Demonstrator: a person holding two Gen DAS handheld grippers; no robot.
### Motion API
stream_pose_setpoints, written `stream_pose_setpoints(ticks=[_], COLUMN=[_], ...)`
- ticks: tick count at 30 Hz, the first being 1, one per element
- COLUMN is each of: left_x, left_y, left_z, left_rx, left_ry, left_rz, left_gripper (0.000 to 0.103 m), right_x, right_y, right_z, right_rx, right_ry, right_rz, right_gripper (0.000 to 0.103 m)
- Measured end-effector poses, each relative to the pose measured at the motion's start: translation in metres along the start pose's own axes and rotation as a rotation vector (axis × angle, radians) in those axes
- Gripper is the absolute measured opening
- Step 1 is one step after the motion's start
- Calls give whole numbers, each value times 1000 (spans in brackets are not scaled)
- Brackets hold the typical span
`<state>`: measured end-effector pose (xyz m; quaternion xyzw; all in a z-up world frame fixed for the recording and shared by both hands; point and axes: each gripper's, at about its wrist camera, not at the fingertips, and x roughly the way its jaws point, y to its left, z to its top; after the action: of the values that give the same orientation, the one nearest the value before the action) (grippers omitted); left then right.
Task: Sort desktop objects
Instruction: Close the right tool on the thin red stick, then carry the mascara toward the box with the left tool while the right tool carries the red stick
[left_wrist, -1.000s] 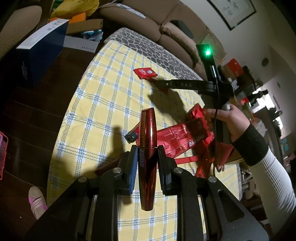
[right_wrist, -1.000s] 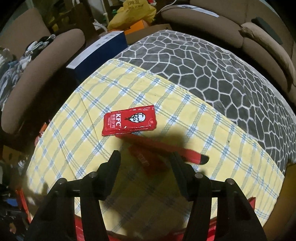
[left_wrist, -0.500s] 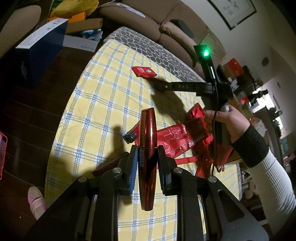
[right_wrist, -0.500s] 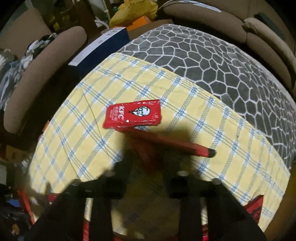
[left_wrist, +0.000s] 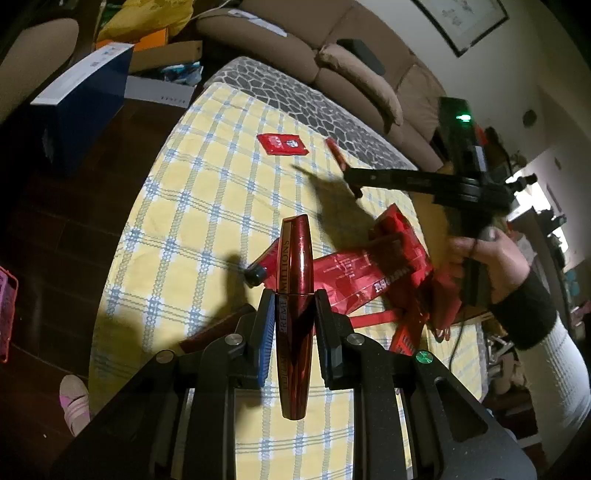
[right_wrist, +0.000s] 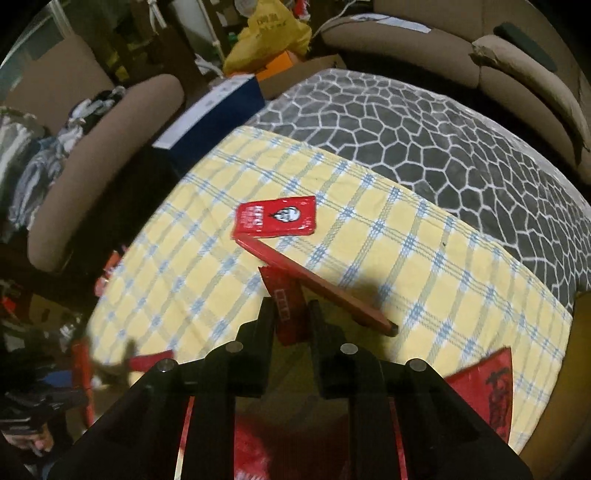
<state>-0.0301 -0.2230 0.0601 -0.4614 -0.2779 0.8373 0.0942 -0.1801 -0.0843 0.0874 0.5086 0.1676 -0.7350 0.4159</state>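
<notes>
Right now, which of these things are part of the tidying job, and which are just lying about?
Part of the job:
mascara tube in the left claw
small red packet in the right claw
KFC sachet
red pencil
red envelopes

Just lying about:
blue box
sofa

Counted near the sauce packet (right_wrist: 275, 216): one mascara tube (left_wrist: 294, 317), one red pencil (right_wrist: 317, 284), one small red sachet (right_wrist: 286, 306), one black-capped tube (left_wrist: 264, 267).

Table's got a yellow-and-blue checked tablecloth (left_wrist: 207, 206) over a grey pebble-pattern cover (right_wrist: 424, 122). Ketchup sachet (right_wrist: 275, 216) lies ahead of the right tongs, red envelopes (left_wrist: 369, 269) just past the left ones.
</notes>
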Motion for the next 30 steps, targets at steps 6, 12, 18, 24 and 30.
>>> stream_pose_setpoints(ticks=[6,12,18,24,30], left_x=[1,-2,-1,-4,-21], left_y=[-9,-27,-55,-91,-135], left_z=[-2,-7,-11,-11,1], left_rx=[27,50,86,130,195], left_ry=[-8,-24,-19,7,-1], left_rz=[17,-4,-40,-76,-102], left_gripper=[19,19,19,19,19], right_x=[-38,-76,-105,-146,-194], right_y=[9,8,8,12,10], right_z=[-19,-44,-67,-84,-94], right_rx=[11,39,39,13,0], right_ry=[-38,-62,-72,-109,-154], right_rz=[56,85,57,29,3], right_gripper=[17,17,17,17,17])
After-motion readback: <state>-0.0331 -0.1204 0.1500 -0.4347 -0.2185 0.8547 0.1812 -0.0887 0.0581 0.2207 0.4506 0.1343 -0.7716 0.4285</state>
